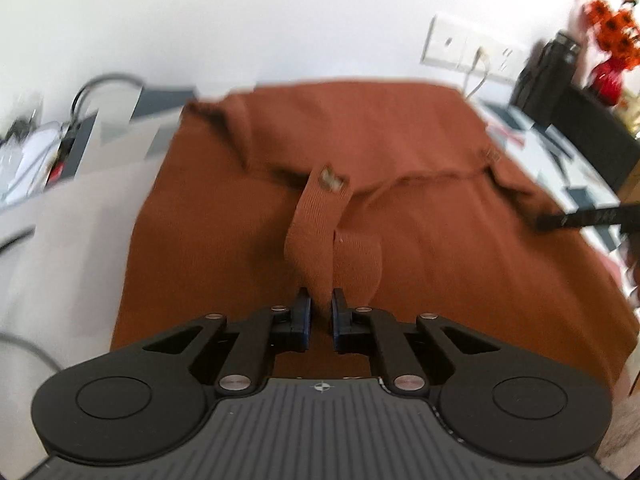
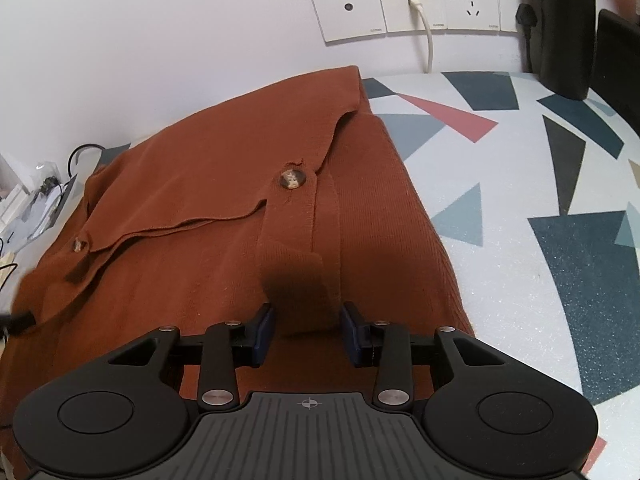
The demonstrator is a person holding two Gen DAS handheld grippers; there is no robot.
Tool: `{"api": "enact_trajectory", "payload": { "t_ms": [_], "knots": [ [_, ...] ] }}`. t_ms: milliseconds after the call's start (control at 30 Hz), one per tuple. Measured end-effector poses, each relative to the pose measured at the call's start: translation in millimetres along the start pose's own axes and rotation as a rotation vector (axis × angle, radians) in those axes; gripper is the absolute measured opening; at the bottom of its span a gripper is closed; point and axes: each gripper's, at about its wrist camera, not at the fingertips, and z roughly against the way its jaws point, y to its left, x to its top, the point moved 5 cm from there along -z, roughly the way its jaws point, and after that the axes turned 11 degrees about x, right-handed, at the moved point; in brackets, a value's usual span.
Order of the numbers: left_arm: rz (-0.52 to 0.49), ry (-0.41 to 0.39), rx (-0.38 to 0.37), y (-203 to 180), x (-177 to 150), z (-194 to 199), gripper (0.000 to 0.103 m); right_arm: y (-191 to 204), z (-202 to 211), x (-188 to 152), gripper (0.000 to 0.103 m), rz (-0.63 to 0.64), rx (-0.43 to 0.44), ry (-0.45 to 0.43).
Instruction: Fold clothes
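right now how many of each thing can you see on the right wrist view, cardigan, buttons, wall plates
cardigan: 1
buttons: 2
wall plates: 4
total: 7

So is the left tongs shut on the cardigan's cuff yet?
Yes, shut. The left tongs pinch the rust cardigan's ribbed cuff between nearly touching pads; the cuff rises from the gap.
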Motion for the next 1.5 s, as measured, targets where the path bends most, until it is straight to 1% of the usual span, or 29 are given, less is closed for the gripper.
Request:
{"api": "enact_trajectory", "payload": {
  "t_ms": [33,67,133,200,233,267,300,333,367,400,500,533,567,600,633,667,733,767,867,933,967,1033,1100,1133,1200,1333,1367,1433,1500],
  "knots": [
    [0.011,0.018,0.0,0.9,-3.1,-2.6,0.01,-0.1,0.1,0.0,0.034,-0.003,0.001,0.0],
    [-0.002,0.027,0.003,-1.2,-4.9,-3.3,0.01,0.0,0.1,0.1,0.034,-0.005,0.002,0.0],
    [-0.038,0.043,0.011,-6.5,-8.0,-4.0,0.01,0.2,-0.1,0.3,0.034,-0.007,0.003,0.003],
    [-0.098,0.037,-0.01,-17.3,-6.1,-0.2,0.011,0.1,-0.2,0.4,0.034,-0.009,0.003,0.005],
    [-0.13,0.033,-0.022,-23.0,-4.9,2.0,0.016,0.0,-0.3,0.4,0.034,-0.01,0.003,0.006],
    [-0.166,0.018,-0.01,-28.0,-3.4,4.5,0.02,0.0,-0.4,0.5,0.034,-0.011,0.003,0.007],
    [-0.203,0.0,0.007,-32.9,-1.7,7.1,0.032,0.0,-0.5,0.5,0.034,-0.012,0.003,0.008],
    [-0.234,-0.02,0.028,-36.7,-0.7,8.5,0.048,0.0,-0.8,0.7,0.034,-0.013,0.004,0.009],
    [-0.262,-0.037,0.047,-39.5,-0.7,8.5,0.053,-0.1,-1.1,0.8,0.034,-0.014,0.004,0.009],
    [-0.287,-0.046,0.062,-41.9,-1.4,6.7,0.053,-0.4,-1.5,0.9,0.035,-0.015,0.005,0.008],
    [-0.335,-0.053,0.068,-48.1,-1.7,1.0,0.053,-0.5,-2.6,2.0,0.035,-0.018,0.008,0.007],
    [-0.351,-0.058,0.068,-50.2,-1.9,-0.7,0.05,-0.4,-2.9,2.4,0.035,-0.018,0.008,0.008],
    [-0.356,-0.063,0.051,-52.7,-1.3,-0.2,0.045,-0.4,-3.0,2.5,0.035,-0.019,0.009,0.007],
    [-0.358,-0.068,0.031,-55.4,-0.5,0.8,0.033,-0.6,-3.2,2.8,0.035,-0.021,0.009,0.007],
    [-0.36,-0.069,-0.008,-58.8,0.4,1.6,0.029,-0.6,-3.2,2.8,0.035,-0.023,0.009,0.006],
    [-0.361,-0.068,-0.05,-62.3,1.3,2.6,0.029,-0.6,-3.1,2.6,0.035,-0.023,0.009,0.006],
    [-0.375,-0.02,-0.121,-70.2,-1.3,-0.7,0.029,-0.5,-2.8,2.1,0.035,-0.02,0.009,0.004],
    [-0.362,0.006,-0.147,-72.1,-2.6,-3.5,0.03,-0.4,-2.7,1.8,0.034,-0.018,0.009,0.004],
    [-0.272,0.024,-0.138,-64.0,0.4,-1.9,0.033,-0.5,-1.8,1.8,0.034,-0.022,0.009,0.005],
    [-0.168,0.022,-0.147,-51.0,4.7,5.6,0.053,0.1,0.7,2.5,0.034,-0.026,0.013,0.005],
    [-0.116,0.023,-0.159,-43.7,6.3,6.9,0.056,1.2,2.7,2.6,0.035,-0.021,0.014,0.003],
    [-0.014,0.027,-0.182,-28.8,9.7,8.6,0.057,4.2,7.0,3.1,0.037,0.005,0.012,-0.003],
    [0.048,0.037,-0.179,-18.0,12.7,0.5,0.057,7.1,10.0,4.4,0.044,0.032,0.012,-0.014],
    [0.061,0.029,-0.172,-15.1,14.9,-3.6,0.057,8.5,11.1,5.3,0.046,0.044,0.012,-0.02],
    [0.081,0.028,-0.163,-14.1,21.7,-14.4,0.057,10.2,10.8,8.1,0.055,0.061,0.011,-0.031],
    [0.12,0.051,-0.178,-23.5,27.9,-33.4,0.057,10.2,-3.7,16.2,0.057,0.07,-0.002,-0.019],
    [0.115,0.048,-0.172,-26.0,27.2,-34.0,0.057,10.0,-8.4,15.9,0.057,0.076,-0.01,-0.009],
    [0.096,0.039,-0.16,-31.5,26.1,-34.2,0.061,9.6,-15.1,14.2,0.057,0.089,-0.035,0.005],
    [0.061,0.039,-0.139,-37.5,26.0,-34.4,0.061,9.3,-19.7,12.5,0.056,0.099,-0.057,0.013]
  ]
}}
